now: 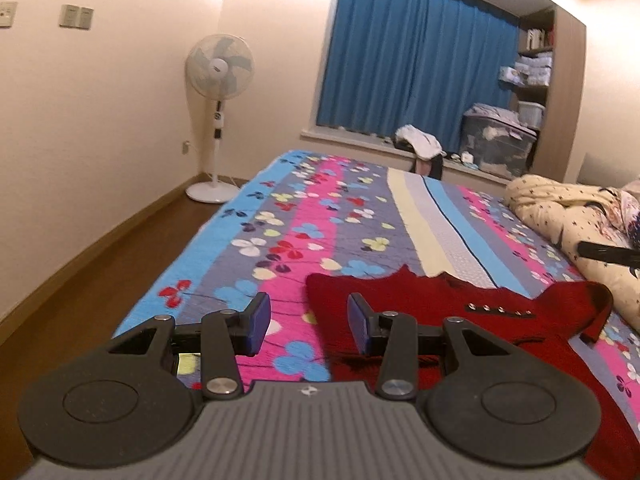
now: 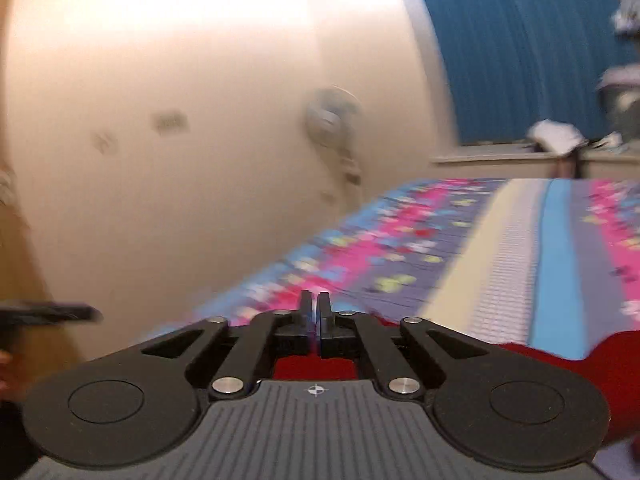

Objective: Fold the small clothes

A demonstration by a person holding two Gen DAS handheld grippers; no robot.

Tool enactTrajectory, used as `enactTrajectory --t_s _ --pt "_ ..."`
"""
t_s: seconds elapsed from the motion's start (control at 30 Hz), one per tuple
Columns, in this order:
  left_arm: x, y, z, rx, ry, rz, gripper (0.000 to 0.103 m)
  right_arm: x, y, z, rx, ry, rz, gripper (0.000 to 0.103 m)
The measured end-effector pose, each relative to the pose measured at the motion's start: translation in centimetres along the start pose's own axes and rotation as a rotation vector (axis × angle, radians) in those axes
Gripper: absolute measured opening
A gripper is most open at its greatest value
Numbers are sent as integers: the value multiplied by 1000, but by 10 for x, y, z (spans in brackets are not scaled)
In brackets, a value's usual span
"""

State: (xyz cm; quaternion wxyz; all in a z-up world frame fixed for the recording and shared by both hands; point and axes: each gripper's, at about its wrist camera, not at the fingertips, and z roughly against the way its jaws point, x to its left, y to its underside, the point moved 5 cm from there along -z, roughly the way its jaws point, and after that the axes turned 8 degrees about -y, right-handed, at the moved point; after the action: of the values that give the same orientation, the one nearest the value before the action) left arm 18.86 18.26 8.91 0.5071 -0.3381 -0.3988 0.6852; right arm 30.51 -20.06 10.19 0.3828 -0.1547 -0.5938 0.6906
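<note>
A small red knitted garment [image 1: 460,320] with a row of metal studs lies spread on the flowered bedspread [image 1: 320,216]. My left gripper [image 1: 308,322] is open and empty, held just above the garment's left edge. In the blurred right wrist view, my right gripper [image 2: 316,312] has its jaws closed together above the bed; the red garment [image 2: 616,364] shows beneath and to the right of it. Whether cloth is pinched between the fingertips is hidden. The other gripper shows as a dark blurred shape [image 2: 48,314] at far left.
A cream star-patterned quilt [image 1: 568,216] lies bunched on the bed's right side. A white standing fan [image 1: 220,80] stands on the wooden floor left of the bed. Blue curtains [image 1: 420,52], a window ledge with clothes, a storage box and shelves are at the back.
</note>
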Motion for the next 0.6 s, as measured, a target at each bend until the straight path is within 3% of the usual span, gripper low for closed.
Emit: enactTrajectory --t_s 0.07,0.1,0.13,0.2,0.37,0.43,0.53,0.57,0.6 --pt "-9 2 -1 1 19 -22 46 -23 9 -9 19 214 -22 7" --pt "-12 3 -1 0 27 -32 47 -39 14 -9 38 350 -24 16" --pt "-16 4 -2 0 36 -45 47 -61 20 -8 64 506 -25 35" --pt "-19 7 -3 3 43 -67 47 -109 31 7 95 771 -102 48" --pt "-20 10 -16 29 36 -66 47 -210 70 53 129 1098 -439 48" --pt "-22 11 -22 47 26 -69 47 -237 88 57 154 1129 -530 48" --pt "-28 14 -30 68 12 -95 47 -264 107 52 180 1092 -615 45" --pt "-30 15 -31 71 11 -106 47 -266 111 48 187 1067 -621 36" --pt "-32 16 -32 70 11 -115 47 -261 111 44 189 1019 -622 6"
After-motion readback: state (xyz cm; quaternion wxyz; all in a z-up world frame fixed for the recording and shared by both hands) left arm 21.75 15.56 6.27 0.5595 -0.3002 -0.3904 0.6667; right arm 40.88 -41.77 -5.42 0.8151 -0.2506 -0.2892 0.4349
